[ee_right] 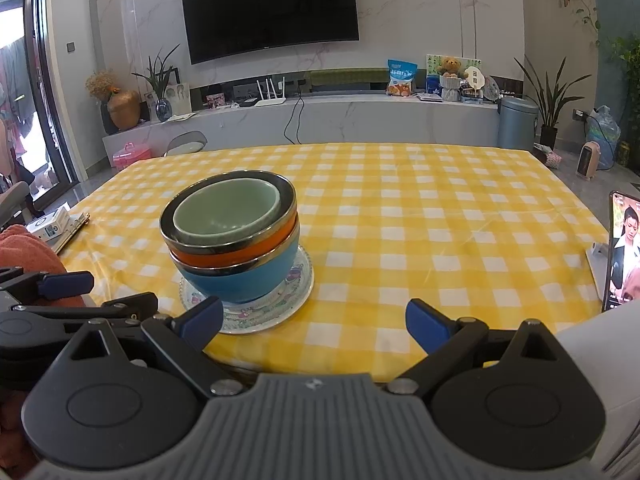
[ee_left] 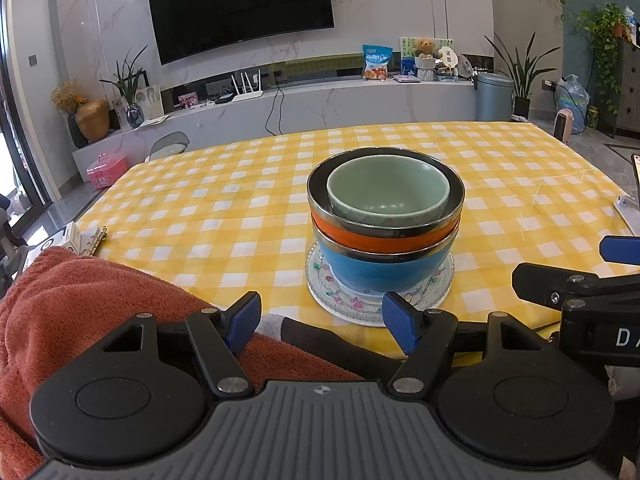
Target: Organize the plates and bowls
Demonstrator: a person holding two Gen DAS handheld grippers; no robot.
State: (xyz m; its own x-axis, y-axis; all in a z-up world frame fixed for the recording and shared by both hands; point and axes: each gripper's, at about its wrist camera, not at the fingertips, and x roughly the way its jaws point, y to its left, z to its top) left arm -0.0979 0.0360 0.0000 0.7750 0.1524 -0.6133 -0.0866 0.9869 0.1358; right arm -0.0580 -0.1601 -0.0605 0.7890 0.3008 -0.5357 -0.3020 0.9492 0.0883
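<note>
A green bowl [ee_left: 386,192] sits inside an orange bowl [ee_left: 384,240], which sits inside a blue bowl [ee_left: 380,270]. The stack stands on a flowered plate [ee_left: 344,304] near the front edge of the yellow checked table [ee_left: 224,200]. My left gripper [ee_left: 322,322] is open and empty, low at the table's front edge just before the plate. My right gripper [ee_right: 314,320] is open and empty, to the right of the stack [ee_right: 232,232], which stands on the plate [ee_right: 256,316]. The right gripper's fingers [ee_left: 560,284] also show at the right edge of the left wrist view.
An orange-red towel [ee_left: 80,312] lies at the front left. A notebook and a box [ee_right: 60,228] sit at the table's left edge. A phone on a stand [ee_right: 620,252] plays video at the right edge. A TV wall and cabinet lie beyond.
</note>
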